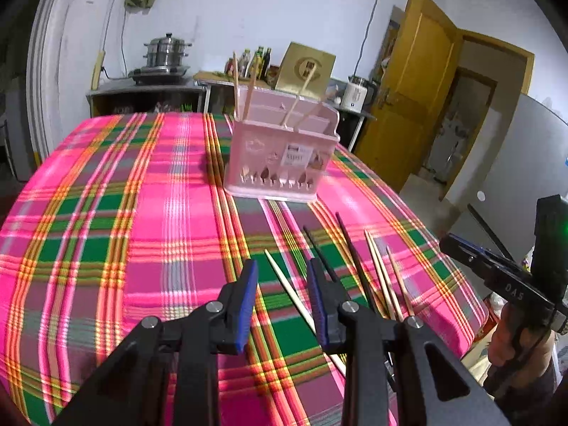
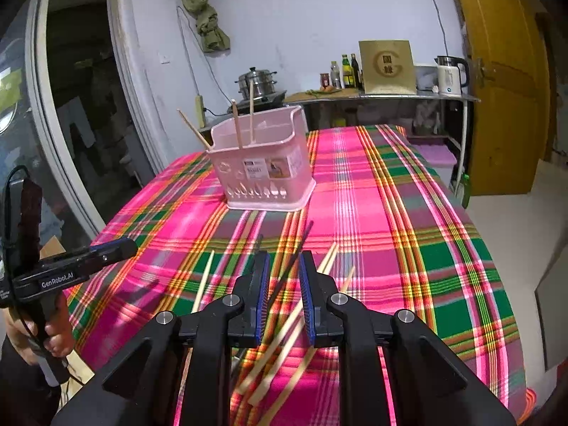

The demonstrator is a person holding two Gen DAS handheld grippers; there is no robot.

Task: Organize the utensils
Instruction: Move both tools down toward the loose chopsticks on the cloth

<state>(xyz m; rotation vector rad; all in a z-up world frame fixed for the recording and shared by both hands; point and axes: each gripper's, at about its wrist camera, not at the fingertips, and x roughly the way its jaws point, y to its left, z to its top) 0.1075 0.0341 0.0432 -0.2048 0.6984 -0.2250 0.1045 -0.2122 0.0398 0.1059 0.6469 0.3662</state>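
Observation:
A pink slotted utensil holder [image 1: 280,152] [image 2: 262,174] stands mid-table with several wooden chopsticks upright in it. Loose chopsticks lie on the plaid cloth in front of it: a pale one [image 1: 287,284] [image 2: 206,280], two black ones [image 1: 349,252] and some wooden ones [image 1: 381,277] [image 2: 328,264]. My left gripper [image 1: 282,264] hovers open over the pale chopstick, and its pads touch nothing. My right gripper [image 2: 284,255] is open above a black chopstick [image 2: 294,255] that runs through the gap on the cloth. Each gripper also shows in the other's view: the right gripper [image 1: 458,245], the left gripper [image 2: 117,248].
The table under the pink-green plaid cloth [image 1: 142,230] drops off at the right edge [image 1: 472,305]. Behind it stand a counter with a steel steamer pot [image 1: 167,53], bottles, a gold box [image 2: 387,67] and a kettle [image 2: 451,74]. A yellow door [image 1: 408,81] is open at the right.

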